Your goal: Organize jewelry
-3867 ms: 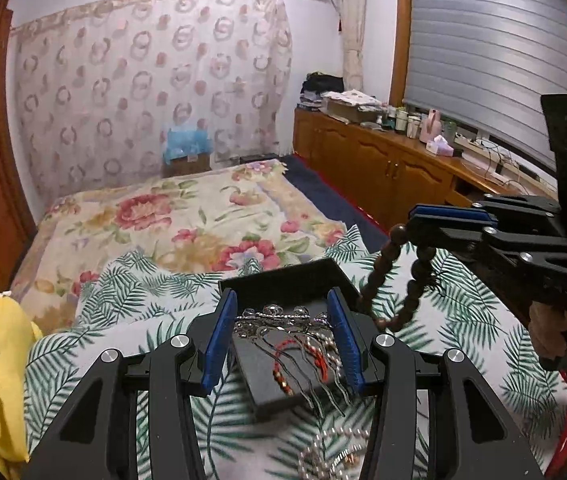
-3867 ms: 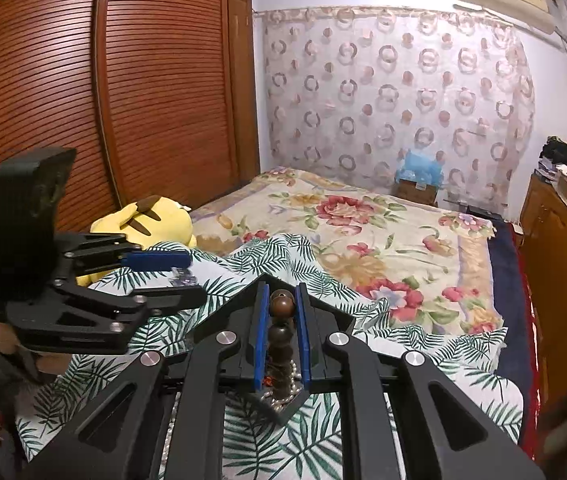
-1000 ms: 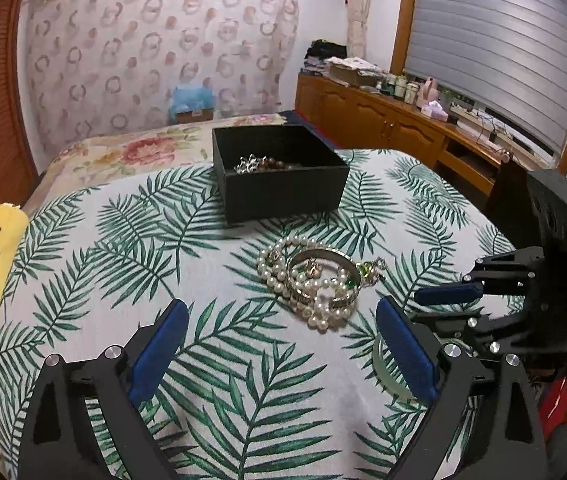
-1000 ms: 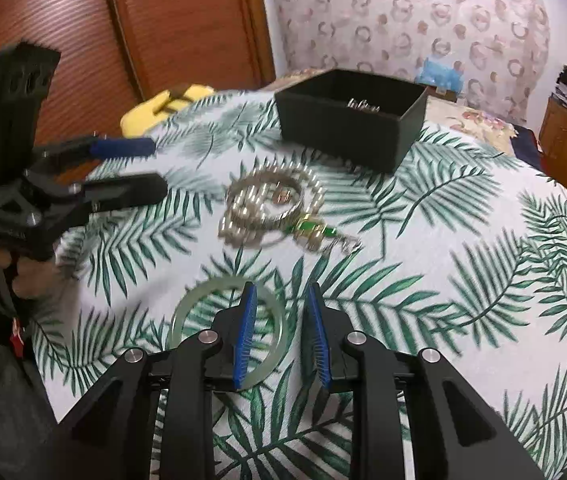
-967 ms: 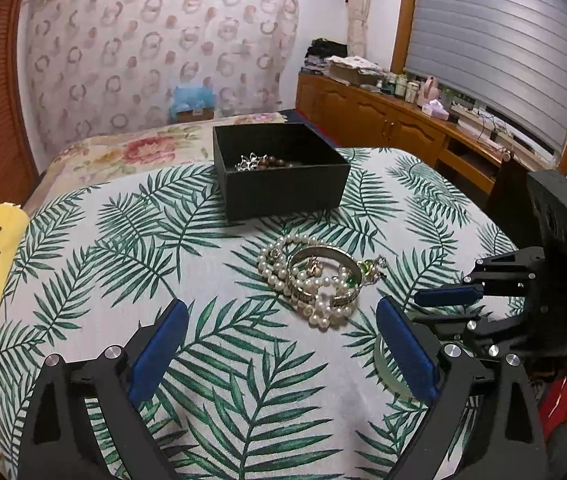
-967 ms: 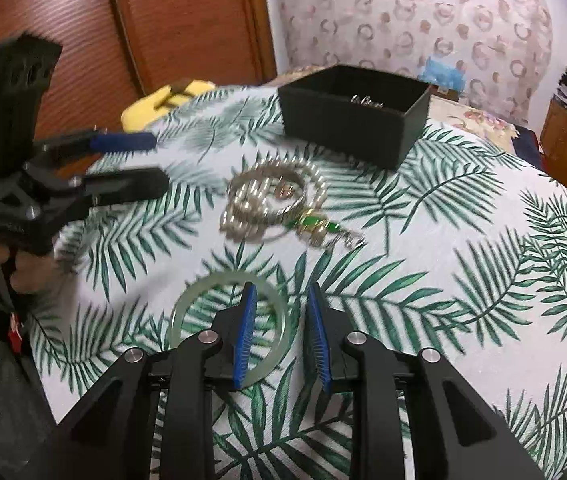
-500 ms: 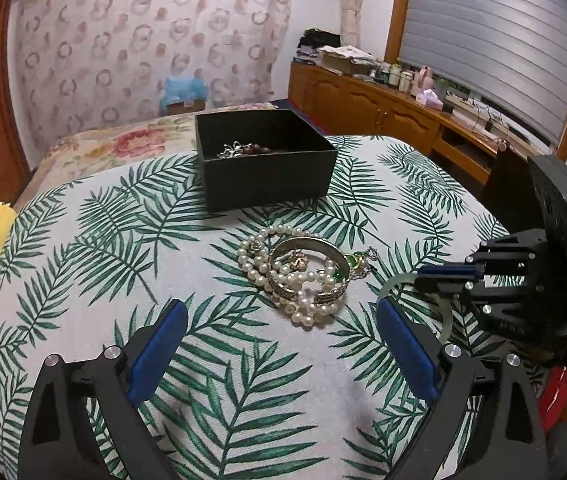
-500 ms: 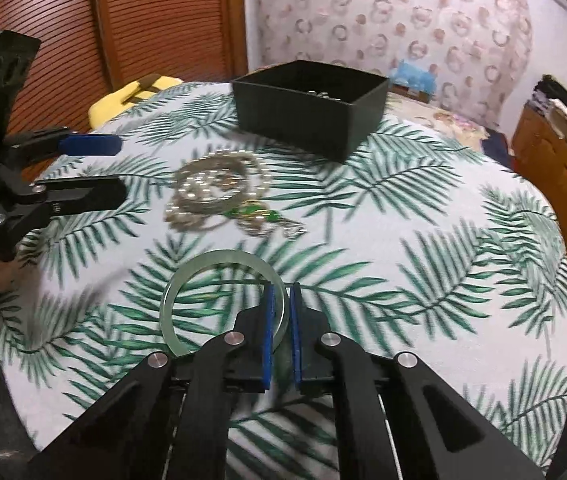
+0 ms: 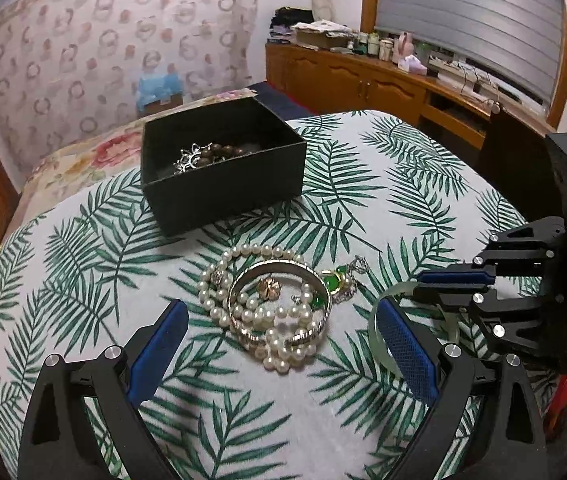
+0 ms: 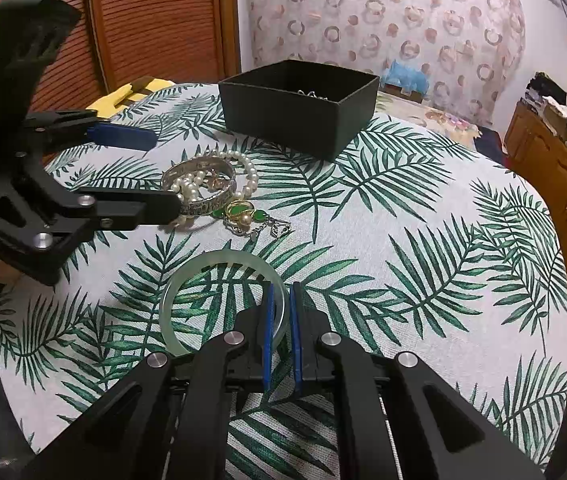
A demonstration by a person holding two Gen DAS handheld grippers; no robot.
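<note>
Jade bangle pinched by right gripper; left gripper agape.

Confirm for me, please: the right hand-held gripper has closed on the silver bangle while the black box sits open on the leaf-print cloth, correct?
Not quite. The right hand-held gripper is closed on the pale green jade bangle, not the silver bangle, which lies untouched in the pearl pile, as the right wrist view shows. The black box does sit open on the leaf-print cloth.
</note>
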